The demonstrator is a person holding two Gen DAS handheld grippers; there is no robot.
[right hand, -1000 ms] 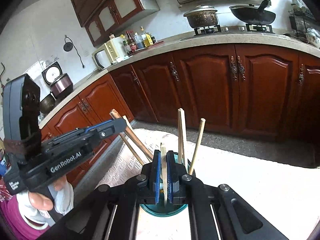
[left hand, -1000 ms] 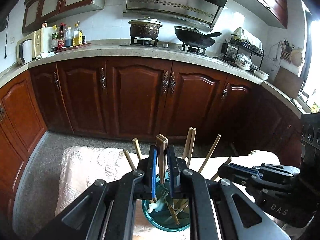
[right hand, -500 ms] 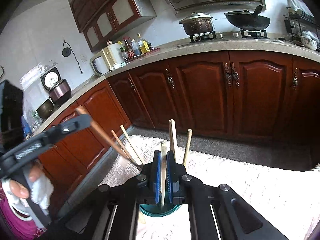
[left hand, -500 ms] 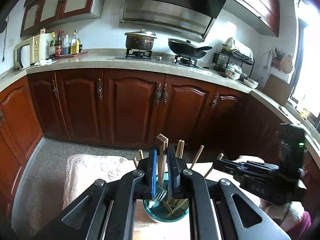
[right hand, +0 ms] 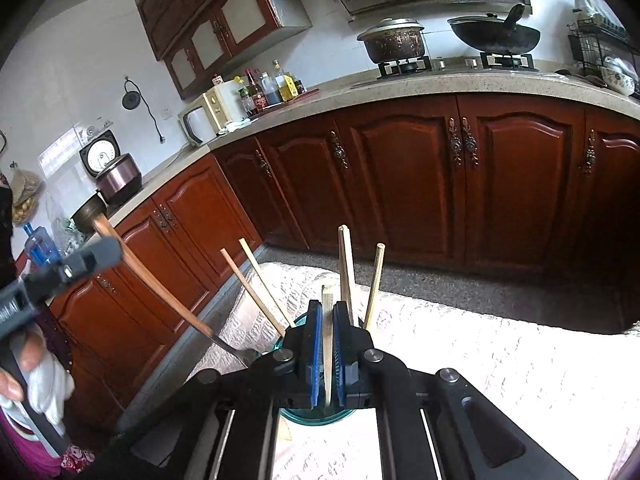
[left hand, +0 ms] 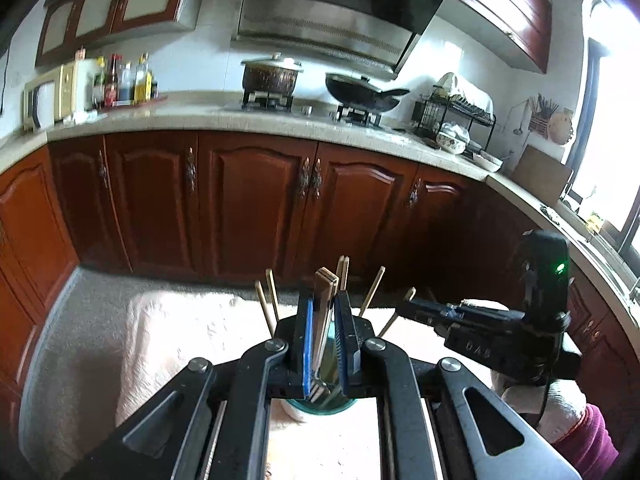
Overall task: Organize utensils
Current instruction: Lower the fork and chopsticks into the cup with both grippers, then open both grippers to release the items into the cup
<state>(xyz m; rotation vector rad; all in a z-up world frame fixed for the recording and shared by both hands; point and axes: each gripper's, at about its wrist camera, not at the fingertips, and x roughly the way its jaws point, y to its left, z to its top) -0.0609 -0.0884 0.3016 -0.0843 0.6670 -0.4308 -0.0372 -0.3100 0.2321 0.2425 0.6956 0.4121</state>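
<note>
My left gripper (left hand: 324, 308) is shut on a wood-handled fork (left hand: 326, 282), its tines hanging over a teal cup (left hand: 320, 408). Several chopsticks (left hand: 272, 300) stand in that cup. My right gripper (right hand: 328, 312) is shut on a pale chopstick (right hand: 328, 300) that stands upright in the cup (right hand: 316, 414). In the right wrist view the left gripper (right hand: 100, 252) sits far left, and the fork (right hand: 160, 288) slants down from it toward the cup's left rim. The fork's lower end is hidden there. In the left wrist view the right gripper (left hand: 412, 306) comes in from the right.
A white lace cloth (right hand: 480, 340) covers the table under the cup. Dark red cabinets (left hand: 256, 200) run behind it below a stone counter (left hand: 200, 120) that carries a pot (left hand: 272, 74), a wok (left hand: 360, 92) and a dish rack (left hand: 456, 116). A gloved hand (right hand: 40, 384) holds the left gripper.
The left gripper has risen and pulled back to the left with the fork, so the cup looks smaller beneath it. The right gripper stays over the cup, still clamped on its chopstick.
</note>
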